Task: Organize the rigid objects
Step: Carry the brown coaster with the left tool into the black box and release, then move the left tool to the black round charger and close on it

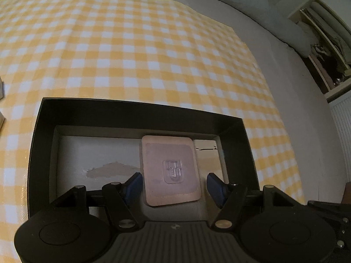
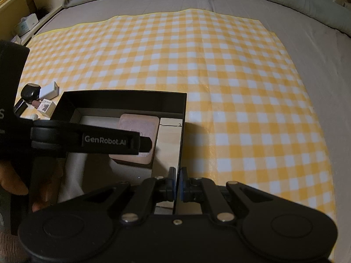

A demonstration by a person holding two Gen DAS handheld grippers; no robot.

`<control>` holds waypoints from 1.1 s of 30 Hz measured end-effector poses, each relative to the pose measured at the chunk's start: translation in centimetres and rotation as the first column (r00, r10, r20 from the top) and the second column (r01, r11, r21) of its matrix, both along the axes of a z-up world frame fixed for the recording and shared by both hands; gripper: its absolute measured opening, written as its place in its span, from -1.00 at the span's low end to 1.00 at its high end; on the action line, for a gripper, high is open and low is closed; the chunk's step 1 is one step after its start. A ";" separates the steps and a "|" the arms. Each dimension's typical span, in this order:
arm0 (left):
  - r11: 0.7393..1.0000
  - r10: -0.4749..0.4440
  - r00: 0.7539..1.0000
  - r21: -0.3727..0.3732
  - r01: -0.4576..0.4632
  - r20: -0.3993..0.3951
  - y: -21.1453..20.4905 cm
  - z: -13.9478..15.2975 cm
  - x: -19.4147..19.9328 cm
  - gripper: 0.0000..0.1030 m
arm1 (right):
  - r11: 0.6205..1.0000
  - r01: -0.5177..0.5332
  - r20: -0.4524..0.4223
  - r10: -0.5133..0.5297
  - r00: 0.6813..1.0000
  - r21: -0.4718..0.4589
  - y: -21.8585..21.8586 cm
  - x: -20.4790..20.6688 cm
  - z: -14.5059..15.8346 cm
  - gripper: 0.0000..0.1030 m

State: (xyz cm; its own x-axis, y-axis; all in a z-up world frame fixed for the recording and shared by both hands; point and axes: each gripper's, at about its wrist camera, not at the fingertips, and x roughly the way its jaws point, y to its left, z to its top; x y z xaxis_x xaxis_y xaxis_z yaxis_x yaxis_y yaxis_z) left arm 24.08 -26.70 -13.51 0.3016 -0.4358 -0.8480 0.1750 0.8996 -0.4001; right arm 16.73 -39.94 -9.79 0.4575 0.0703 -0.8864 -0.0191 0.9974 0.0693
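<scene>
The left hand-held gripper (image 1: 173, 186) stood spread around the pink compact (image 1: 171, 171); the right hand-held gripper (image 2: 177, 184), pinching the black box (image 2: 122, 100) wall, should steady it.

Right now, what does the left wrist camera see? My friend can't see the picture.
A flat pink compact lies inside a black box, between the open blue pads of the left tongs, which do not press on it. The box sits on a yellow and white checked cloth spread over a grey bed.
</scene>
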 end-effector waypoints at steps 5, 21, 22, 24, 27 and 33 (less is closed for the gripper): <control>1.000 -0.031 0.999 -0.002 0.031 0.017 -0.1 1.0 -0.5 0.32 | 1.000 0.000 0.000 0.000 1.000 0.000 0.0 0.0 0.0 -0.92; 0.996 -0.060 0.976 0.077 0.045 0.207 4.6 7.2 -3.5 0.97 | 1.000 -0.015 0.000 0.015 1.000 -0.024 0.1 -0.1 0.0 -0.92; 0.995 -0.059 0.974 0.088 0.040 0.218 5.1 7.5 -3.7 0.98 | 0.999 -0.017 0.000 0.017 1.000 -0.027 0.2 -0.1 0.0 -0.92; 0.994 -0.056 0.971 0.103 0.033 0.234 6.2 8.0 -4.0 1.00 | 0.999 -0.024 0.000 0.024 1.000 -0.033 0.2 0.0 0.1 -0.92; 0.993 -0.052 0.966 0.116 0.022 0.254 7.9 8.7 -4.4 1.00 | 0.999 -0.032 -0.001 0.032 0.999 -0.037 0.3 0.0 0.1 -0.92; 0.990 -0.023 0.959 0.143 -0.019 0.284 11.5 9.8 -5.3 1.00 | 0.998 -0.045 -0.004 0.044 0.999 -0.046 0.1 0.0 0.2 -0.92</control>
State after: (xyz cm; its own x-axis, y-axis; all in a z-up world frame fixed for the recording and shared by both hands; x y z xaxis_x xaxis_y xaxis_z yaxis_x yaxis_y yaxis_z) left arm 18.75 -15.24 -3.68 0.5379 -0.3175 -0.7809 0.2645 0.9431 -0.2013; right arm 16.73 -39.84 -9.63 0.4519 0.0497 -0.8907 -0.0634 0.9977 0.0235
